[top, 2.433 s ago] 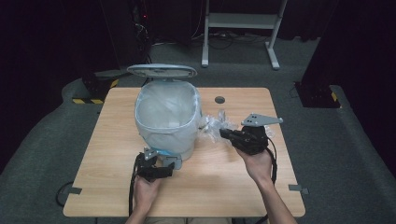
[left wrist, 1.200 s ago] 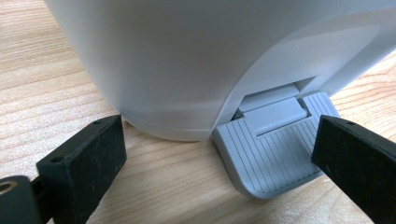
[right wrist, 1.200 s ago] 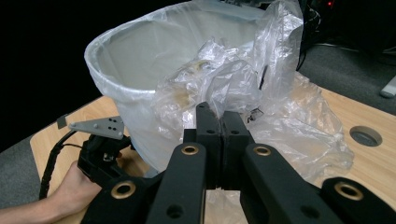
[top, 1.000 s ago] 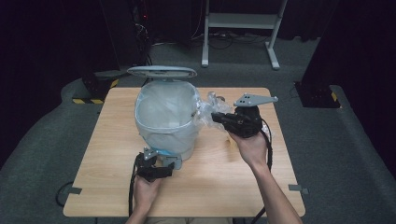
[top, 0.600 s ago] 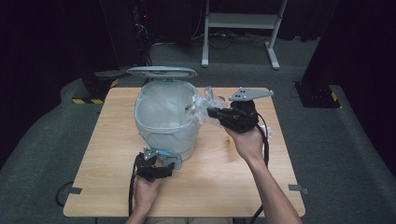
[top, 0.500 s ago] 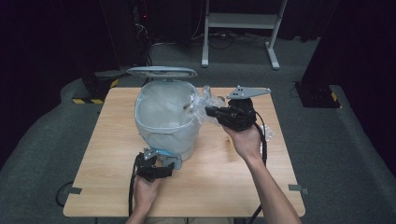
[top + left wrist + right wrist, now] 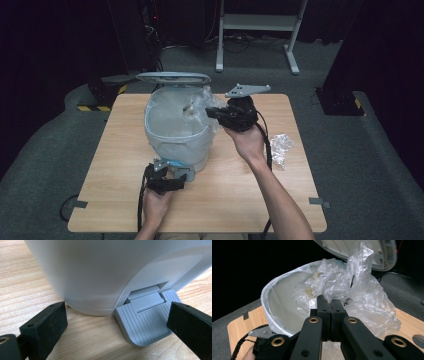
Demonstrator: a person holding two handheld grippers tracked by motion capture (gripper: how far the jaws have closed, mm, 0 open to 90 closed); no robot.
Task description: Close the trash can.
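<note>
nowhere any readable writing: right gripper [image 7: 329, 305] clamps crumpled clear plastic [image 7: 362, 297] above the bin [image 7: 176, 132]; left gripper [image 7: 117, 325] gapes wide.

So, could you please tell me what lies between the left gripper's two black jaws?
In the left gripper view, the grey ribbed pedal of the white bin and bare wooden table; the jaws stand open.
</note>
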